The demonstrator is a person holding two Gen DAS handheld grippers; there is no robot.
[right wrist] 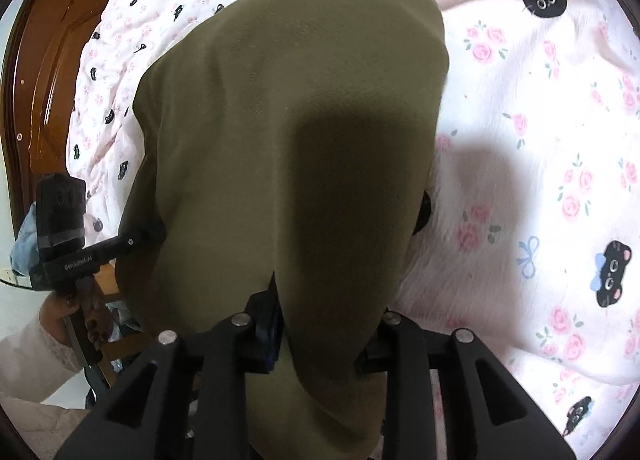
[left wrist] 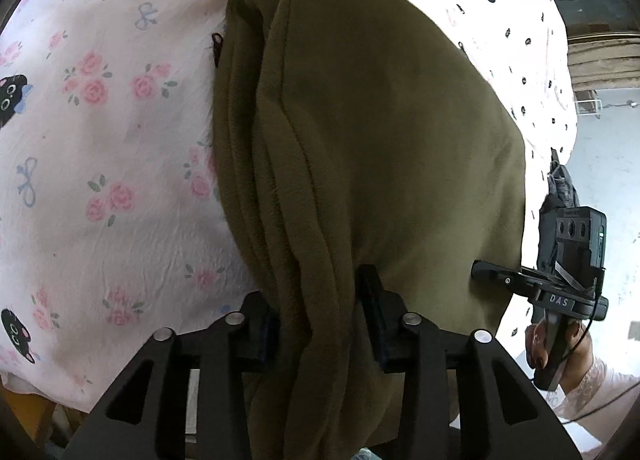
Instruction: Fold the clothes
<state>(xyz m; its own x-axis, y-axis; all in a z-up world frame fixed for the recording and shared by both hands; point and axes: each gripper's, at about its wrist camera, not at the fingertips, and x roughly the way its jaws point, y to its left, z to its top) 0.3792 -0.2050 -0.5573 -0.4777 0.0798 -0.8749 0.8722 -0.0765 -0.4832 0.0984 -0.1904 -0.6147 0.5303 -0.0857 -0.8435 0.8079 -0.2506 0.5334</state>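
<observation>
An olive green fleece garment (left wrist: 380, 132) lies folded in layers on the bed, its near end lifted. In the left wrist view my left gripper (left wrist: 320, 300) is shut on a thick bunch of its folded edges. My right gripper (left wrist: 492, 274) shows at the right, a finger reaching into the garment's side edge. In the right wrist view the garment (right wrist: 288, 100) drapes over my right gripper (right wrist: 320, 324), which is shut on the cloth. My left gripper (right wrist: 140, 236) holds the garment's left edge. A black zipper pull (left wrist: 216, 46) sticks out on the left fold.
A white bedsheet (left wrist: 100, 140) with pink roses and black cat faces covers the bed (right wrist: 540, 140). A brown wooden door (right wrist: 48, 60) stands at the far left. The person's hands (left wrist: 560, 348) (right wrist: 68, 312) hold the gripper handles. Pale floor (left wrist: 608, 180) lies beyond the bed's right edge.
</observation>
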